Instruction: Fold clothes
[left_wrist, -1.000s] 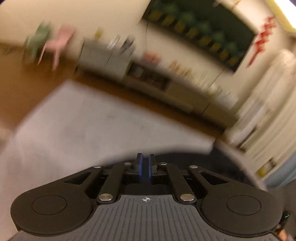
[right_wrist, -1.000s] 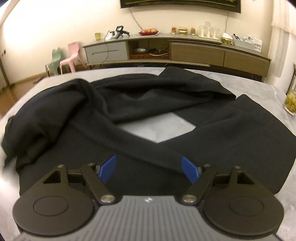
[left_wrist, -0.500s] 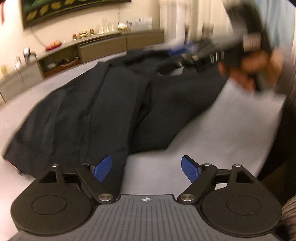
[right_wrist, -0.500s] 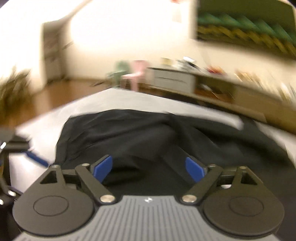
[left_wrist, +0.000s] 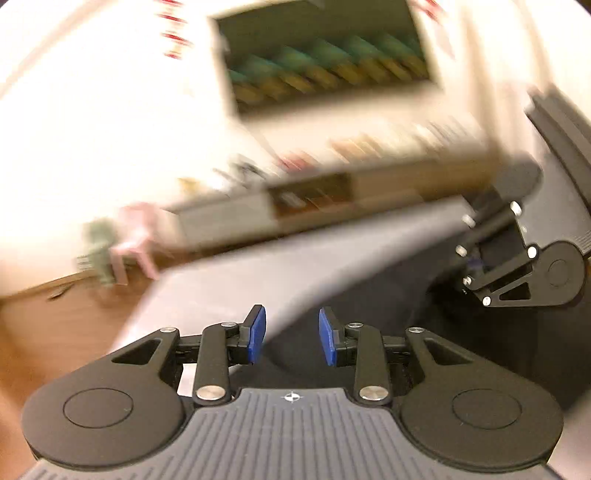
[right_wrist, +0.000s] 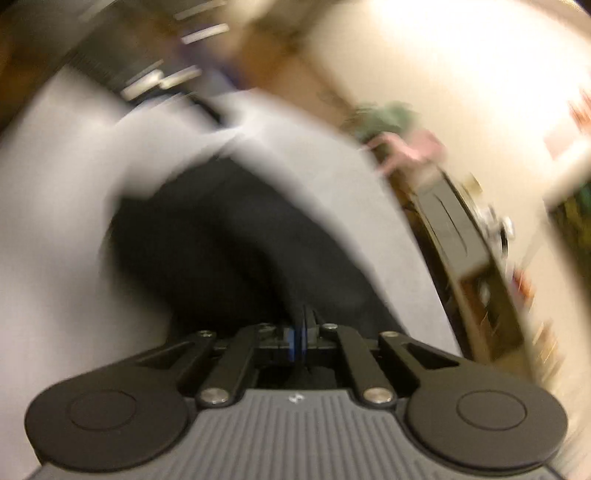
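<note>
Pinching black garment (right_wrist: 236, 251) fold, right claw (right_wrist: 303, 332) clamped; left claw (left_wrist: 291, 334) closing, over its edge, gripping nothing

The soft black cloth garment (right_wrist: 229, 251) lay dark on the pale grey surface (left_wrist: 280, 273). Both black grippers carried blue pads (left_wrist: 256, 334). A pink plastic chair (left_wrist: 136, 236) stood on the brown wooden floor (left_wrist: 55, 325).

No readable text, labels, brands or numbers; both views motion-blurred.
</note>
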